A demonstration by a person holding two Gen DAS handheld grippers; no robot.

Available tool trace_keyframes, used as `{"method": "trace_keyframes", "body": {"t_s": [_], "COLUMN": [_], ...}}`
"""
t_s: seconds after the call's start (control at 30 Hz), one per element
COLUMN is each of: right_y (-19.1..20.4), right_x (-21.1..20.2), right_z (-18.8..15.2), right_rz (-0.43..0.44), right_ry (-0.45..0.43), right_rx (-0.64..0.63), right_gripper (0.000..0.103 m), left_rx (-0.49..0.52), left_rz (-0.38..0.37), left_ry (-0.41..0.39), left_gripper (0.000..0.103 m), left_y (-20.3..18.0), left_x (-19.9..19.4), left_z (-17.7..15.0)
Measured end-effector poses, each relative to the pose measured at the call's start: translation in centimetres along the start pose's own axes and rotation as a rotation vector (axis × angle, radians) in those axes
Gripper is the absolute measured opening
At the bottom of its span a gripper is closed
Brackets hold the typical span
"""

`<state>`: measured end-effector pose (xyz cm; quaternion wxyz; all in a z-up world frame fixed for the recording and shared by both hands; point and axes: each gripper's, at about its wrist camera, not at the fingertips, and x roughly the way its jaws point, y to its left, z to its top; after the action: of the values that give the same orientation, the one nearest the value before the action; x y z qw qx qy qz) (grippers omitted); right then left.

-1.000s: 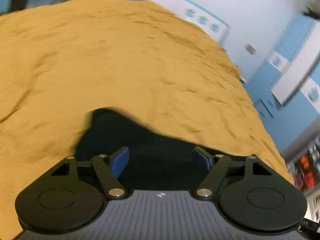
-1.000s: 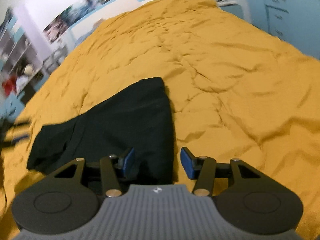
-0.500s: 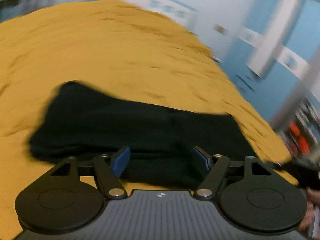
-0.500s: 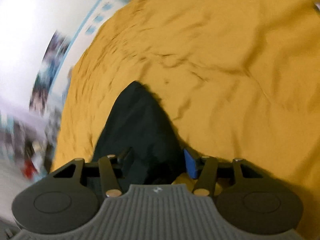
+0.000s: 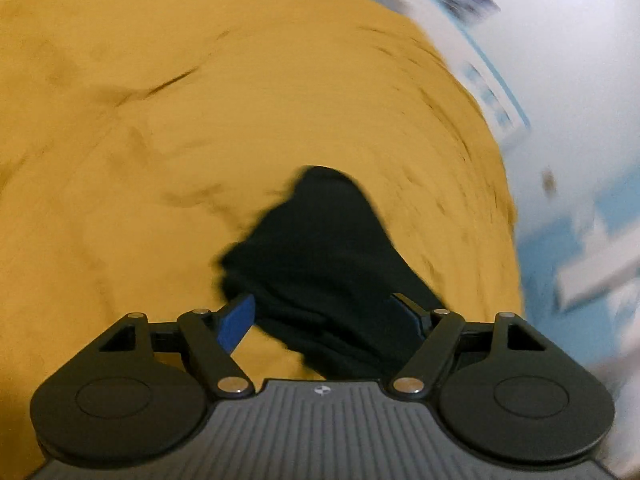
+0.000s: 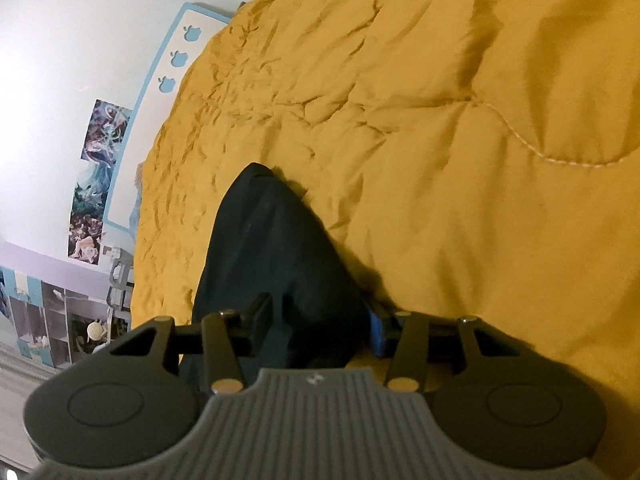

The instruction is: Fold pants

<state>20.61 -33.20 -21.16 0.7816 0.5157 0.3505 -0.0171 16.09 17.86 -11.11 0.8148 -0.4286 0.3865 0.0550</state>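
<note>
Black pants (image 5: 320, 240) lie bunched on a mustard-yellow bed cover (image 5: 200, 120). My left gripper (image 5: 322, 308) hangs just above their near end with its jaws wide and opening. The cloth sits between them; the blue left pad (image 5: 236, 320) stands clear of it. In the right wrist view the pants (image 6: 264, 240) taper to a point away from me over the yellow cover (image 6: 440, 160). My right gripper (image 6: 318, 312) straddles their near end at about half width. Dark cloth fills the gap up to the blue pad (image 6: 376, 332), with no pinch showing.
The quilted cover spreads wide around the pants on all sides. A headboard (image 6: 176, 60) with apple-shaped cutouts, a wall with posters (image 6: 100, 160) and cluttered shelves (image 6: 48, 320) stand past the bed's edge. A blurred white and blue wall (image 5: 560, 80) shows on the right.
Both views have rolled. The left gripper swung from beside the pants to over one end. The right gripper sank onto the pants, and the cloth now fills its gap.
</note>
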Motion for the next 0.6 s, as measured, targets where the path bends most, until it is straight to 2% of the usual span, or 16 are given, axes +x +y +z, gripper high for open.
{"method": "trace_keyframes", "body": {"t_s": [0.1, 0.23, 0.33, 0.37, 0.4, 0.43, 0.5, 0.6], "right_y": [0.0, -0.1, -0.2, -0.2, -0.2, -0.2, -0.4, -0.6], "right_x": [0.2, -0.1, 0.1, 0.1, 0.1, 0.1, 0.1, 0.0], "right_z": [0.1, 0.1, 0.0, 0.0, 0.0, 0.0, 0.0, 0.1], "right_rz": [-0.002, 0.003, 0.005, 0.006, 0.007, 0.009, 0.014, 0.020], "right_ry": [0.001, 0.002, 0.002, 0.002, 0.001, 0.002, 0.003, 0.005], "right_rx": [0.000, -0.005, -0.009, -0.011, -0.012, -0.012, -0.010, -0.006], "right_gripper": [0.044, 0.044, 0.044, 0.044, 0.044, 0.044, 0.044, 0.044], "left_rx": [-0.140, -0.200, -0.285, -0.322, -0.362, -0.402, -0.466, -0.404], "left_rz": [-0.028, -0.056, -0.099, -0.144, -0.172, -0.176, -0.165, -0.147], "left_ry": [0.003, -0.032, -0.063, -0.079, -0.099, -0.092, -0.095, -0.135], "left_gripper": [0.087, 0.094, 0.094, 0.081, 0.057, 0.013, 0.012, 0.011], "left_y": [2.8, 3.7, 4.1, 4.3, 4.5, 5.4, 5.7, 4.3], "left_x": [0.8, 2.6, 3.4, 3.5, 3.8, 3.7, 4.1, 3.9], "left_z": [-0.1, -0.3, -0.2, -0.1, -0.2, -0.3, -0.7, -0.6]}}
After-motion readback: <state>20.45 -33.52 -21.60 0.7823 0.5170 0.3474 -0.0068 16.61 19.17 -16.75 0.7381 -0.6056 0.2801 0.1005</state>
